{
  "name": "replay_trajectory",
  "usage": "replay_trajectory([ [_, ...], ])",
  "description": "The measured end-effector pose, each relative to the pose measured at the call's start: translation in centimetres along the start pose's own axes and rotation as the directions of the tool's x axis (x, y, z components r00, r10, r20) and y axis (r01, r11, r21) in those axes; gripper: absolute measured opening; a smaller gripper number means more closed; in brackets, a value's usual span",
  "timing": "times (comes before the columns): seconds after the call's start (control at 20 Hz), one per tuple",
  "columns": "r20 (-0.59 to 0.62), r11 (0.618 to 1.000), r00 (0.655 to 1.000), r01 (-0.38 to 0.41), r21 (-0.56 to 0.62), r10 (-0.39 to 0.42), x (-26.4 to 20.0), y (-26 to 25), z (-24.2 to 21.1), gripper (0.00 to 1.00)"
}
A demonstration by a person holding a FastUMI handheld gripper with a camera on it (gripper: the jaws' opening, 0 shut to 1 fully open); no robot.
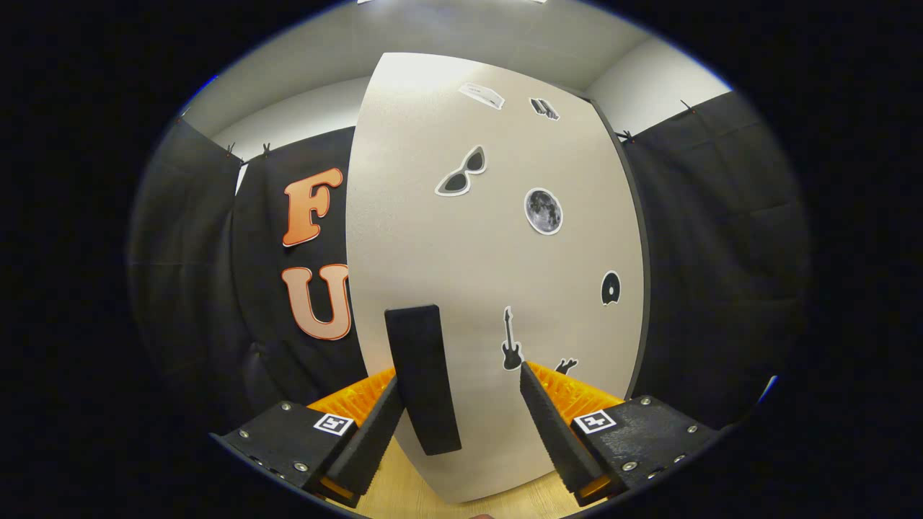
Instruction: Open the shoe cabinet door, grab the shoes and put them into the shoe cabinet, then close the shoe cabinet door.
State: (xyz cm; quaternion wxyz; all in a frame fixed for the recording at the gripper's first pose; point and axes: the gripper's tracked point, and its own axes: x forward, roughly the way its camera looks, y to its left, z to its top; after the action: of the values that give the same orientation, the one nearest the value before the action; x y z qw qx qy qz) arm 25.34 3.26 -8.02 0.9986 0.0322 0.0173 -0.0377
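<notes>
In the gripper view, the shoe cabinet door (461, 238) is seen straight ahead, a pale panel standing upright and close to the camera. A dark upright handle (422, 378) is fixed low on the door, towards its left side. The gripper (461, 389) is held with its fingers (375, 432) spread wide apart; the handle is seen between them, close against the left finger, though contact cannot be made out, and the right finger is well apart from it, so nothing is gripped. Stickers are scattered over the door: a pair of sunglasses (461, 173) and a moon (543, 211) higher up, a small disc (611, 287) near the right edge, and a guitar (511, 340) just above the right finger. A light wooden bench (404, 494) is seen below the door, between the fingers. Black cloth (721, 252) is hung on both sides behind the door, with a white wall (447, 43) above it.
</notes>
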Motion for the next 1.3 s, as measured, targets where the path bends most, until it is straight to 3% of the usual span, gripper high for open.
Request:
replay_trajectory([
  [0.7, 0.03, 0.996, 0.998, -0.058, -0.07, 0.061, -3.5, -0.3, 2.4, 0.95],
  [1.3, 0.001, 0.993, 0.997, -0.077, -0.09, 0.077, -15.6, -5.3, 4.5, 0.95],
])
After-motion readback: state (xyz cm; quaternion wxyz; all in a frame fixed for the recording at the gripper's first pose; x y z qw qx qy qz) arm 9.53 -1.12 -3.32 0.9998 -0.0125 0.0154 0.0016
